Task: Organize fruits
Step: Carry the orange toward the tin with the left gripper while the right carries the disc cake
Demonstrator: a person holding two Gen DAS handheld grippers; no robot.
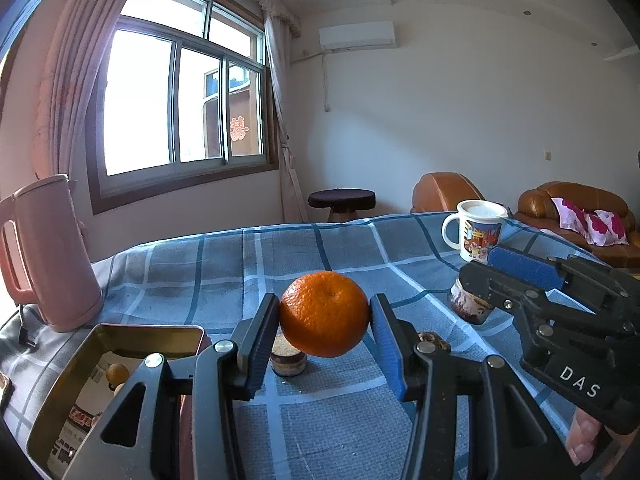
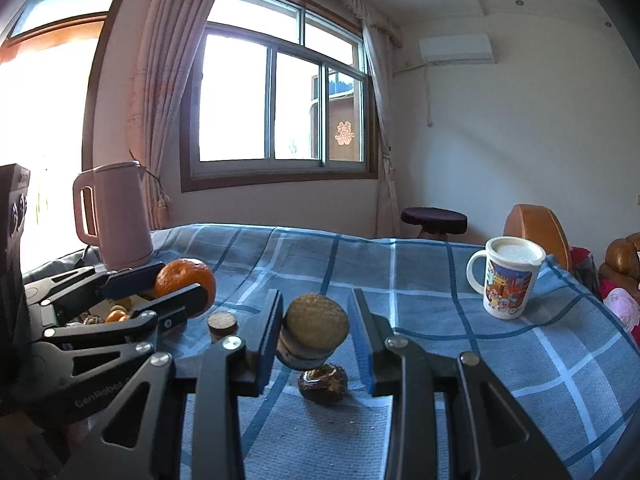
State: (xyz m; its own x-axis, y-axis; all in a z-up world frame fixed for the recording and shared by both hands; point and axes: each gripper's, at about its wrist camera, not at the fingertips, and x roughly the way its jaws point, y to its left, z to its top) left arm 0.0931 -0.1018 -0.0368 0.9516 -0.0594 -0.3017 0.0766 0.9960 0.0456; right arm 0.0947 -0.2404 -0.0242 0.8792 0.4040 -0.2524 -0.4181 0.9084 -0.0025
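An orange [image 1: 324, 314] is pinched between the pads of the left hand-held gripper [image 1: 324, 320], raised above the tabletop [image 1: 340, 408]. It should be lowered gently into the open tin [image 1: 72, 364] alongside. A sandwich biscuit [image 2: 314, 330] is pinched in the right hand-held gripper [image 2: 316, 332].

Left gripper [image 1: 324, 332] pointing slightly below level, clamping orange [image 1: 324, 314] between both blue-padded fingers [image 1: 387, 346], holding it clear of table. Right gripper [image 2: 316, 340] angling slightly downward alongside, jaws closed to narrowest, pinching sandwich biscuit [image 2: 314, 330], tilted, lifted above cloth. Fingertips of person's hand [image 1: 584, 436] wrapping under right gripper's handle, low right in left wrist view.
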